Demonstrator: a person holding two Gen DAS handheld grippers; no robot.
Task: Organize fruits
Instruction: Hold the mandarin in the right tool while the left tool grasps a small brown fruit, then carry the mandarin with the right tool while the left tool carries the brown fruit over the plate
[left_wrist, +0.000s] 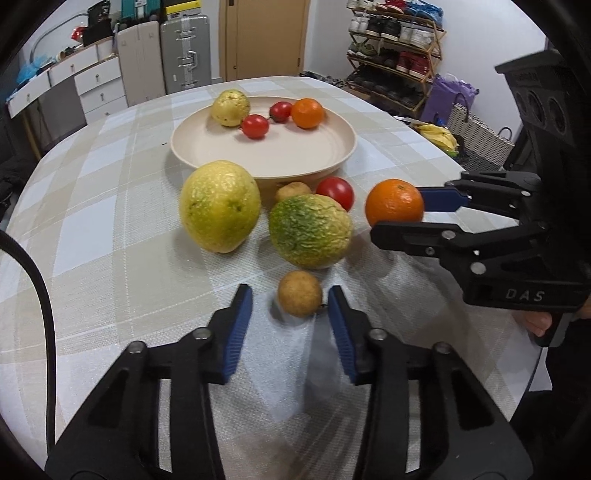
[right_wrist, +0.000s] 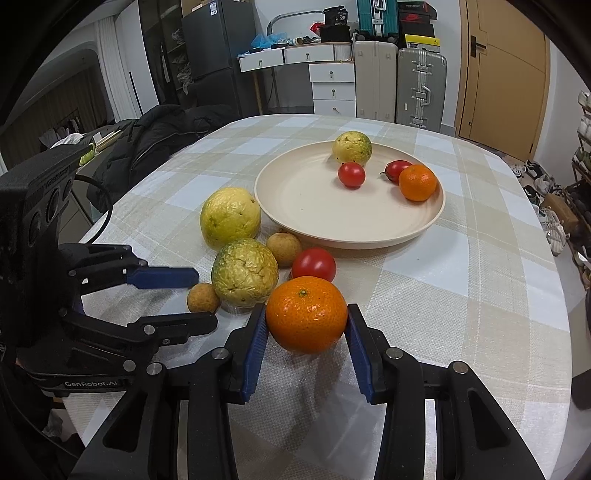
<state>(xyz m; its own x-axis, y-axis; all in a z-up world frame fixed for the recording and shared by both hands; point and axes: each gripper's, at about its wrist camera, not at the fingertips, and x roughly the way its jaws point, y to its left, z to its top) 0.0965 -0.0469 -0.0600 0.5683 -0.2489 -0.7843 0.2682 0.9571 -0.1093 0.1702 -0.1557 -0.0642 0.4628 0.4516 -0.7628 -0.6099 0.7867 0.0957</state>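
My right gripper (right_wrist: 306, 325) is shut on an orange mandarin (right_wrist: 306, 314), held just above the cloth; it also shows in the left wrist view (left_wrist: 394, 202). My left gripper (left_wrist: 290, 295) is open around a small brown longan (left_wrist: 300, 292), its pads close on both sides without touching. A beige plate (left_wrist: 295, 162) holds a yellow-green fruit (left_wrist: 230, 108), two tomatoes (left_wrist: 255, 126) and a mandarin (left_wrist: 307, 113). In front of the plate lie a large yellow fruit (left_wrist: 219, 205), a wrinkled green-yellow fruit (left_wrist: 309, 230), another longan (left_wrist: 293, 191) and a tomato (left_wrist: 335, 192).
The round table wears a checked cloth (right_wrist: 461, 295). A black jacket (right_wrist: 155, 140) lies at its far left edge. Bananas (left_wrist: 437, 134) and a basket (left_wrist: 476, 136) sit beyond the right edge. Suitcases (right_wrist: 421, 86) and drawers (right_wrist: 332, 88) stand behind.
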